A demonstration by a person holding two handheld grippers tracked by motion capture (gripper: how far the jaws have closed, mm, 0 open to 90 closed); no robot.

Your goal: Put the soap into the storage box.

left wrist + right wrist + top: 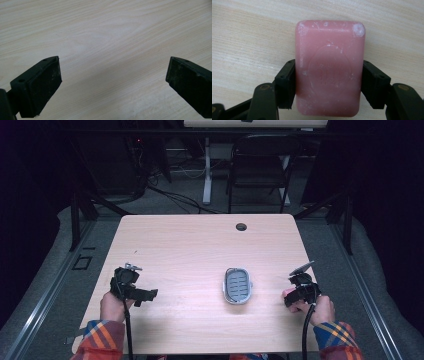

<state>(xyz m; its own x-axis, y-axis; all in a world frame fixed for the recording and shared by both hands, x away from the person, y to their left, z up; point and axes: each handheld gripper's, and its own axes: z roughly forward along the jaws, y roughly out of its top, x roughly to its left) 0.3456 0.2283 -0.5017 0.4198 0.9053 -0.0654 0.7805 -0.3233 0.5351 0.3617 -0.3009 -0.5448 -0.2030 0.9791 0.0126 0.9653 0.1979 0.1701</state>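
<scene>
right gripper (329, 82): clamped on the pink soap bar (330, 68), 1 jaw on each long side, grip at the bar's lower half; in the high view it sits at the table's right edge (299, 287).
soap bar: flat face up toward the camera, scuffed white at the corners, just over the wood; cannot tell whether it touches the table.
left gripper (113, 80): jaws wide apart, nothing between them, bare wood below; in the high view at the left side (131, 285), well apart from the dish.
step in hand (judged): carry the soap to the soap dish (237, 285) and set it in.
soap dish: grey, oval, slatted insert, near the table's middle, between the 2 grippers, nearer the right one; long axis runs away from the person.
how to do it well: keep the squeeze steady, soap is slick and may slide out forward; lift clear of the dish rim; turn the bar's long side along the dish's long axis; lower flat onto the slats, then release.
risk: a corner catching the rim could tip or shove the light dish; left gripper could steady it.
table (200, 240): light wood, cable hole (241, 226) at the far edge.
behind: dark folding chair (260, 165).
</scene>
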